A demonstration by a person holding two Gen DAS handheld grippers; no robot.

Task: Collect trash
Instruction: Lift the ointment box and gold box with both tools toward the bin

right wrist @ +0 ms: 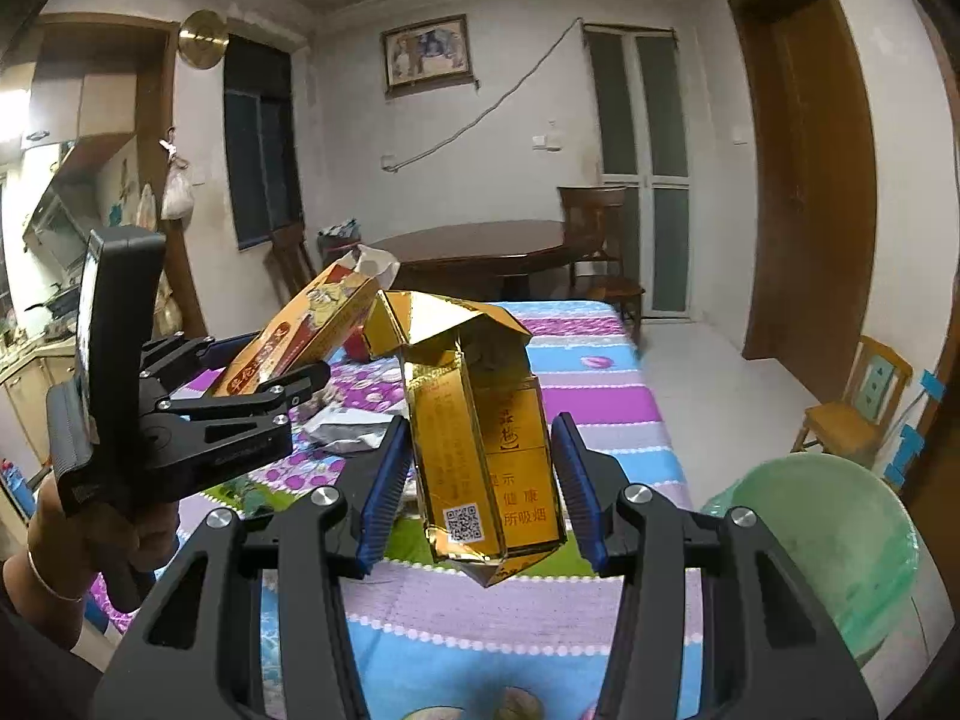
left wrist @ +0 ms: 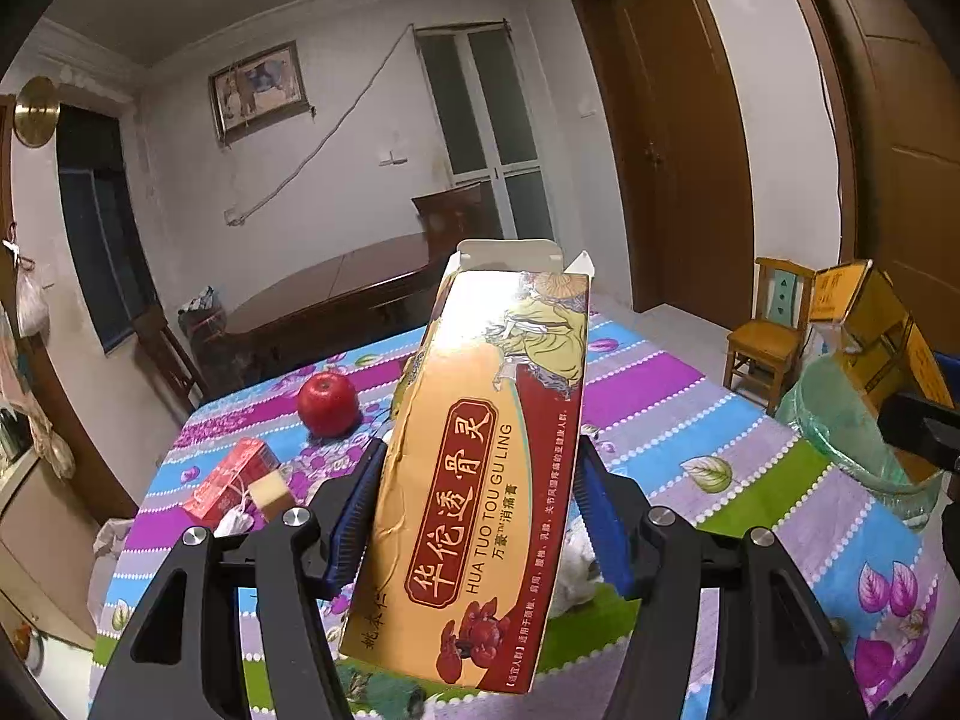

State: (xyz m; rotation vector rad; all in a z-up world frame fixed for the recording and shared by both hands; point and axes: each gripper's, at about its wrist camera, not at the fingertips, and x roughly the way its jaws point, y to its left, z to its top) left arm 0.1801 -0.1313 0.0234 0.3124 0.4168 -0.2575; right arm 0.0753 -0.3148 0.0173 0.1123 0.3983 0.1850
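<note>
The left gripper (left wrist: 480, 504) pinches a medicine box (left wrist: 480, 450) above the striped tablecloth (left wrist: 750, 450); the right gripper (right wrist: 480, 480) clamps a gold carton (right wrist: 480, 438). Beyond lie an apple (left wrist: 327, 403) and red packet (left wrist: 231, 480); the green-lined bin (right wrist: 840, 546) stands right.

Your left gripper (left wrist: 474, 516) holds the box (left wrist: 480, 456) above the table (left wrist: 690, 450); apple (left wrist: 327, 403) at 10 o'clock, bin (left wrist: 852, 420) at 3.
</note>
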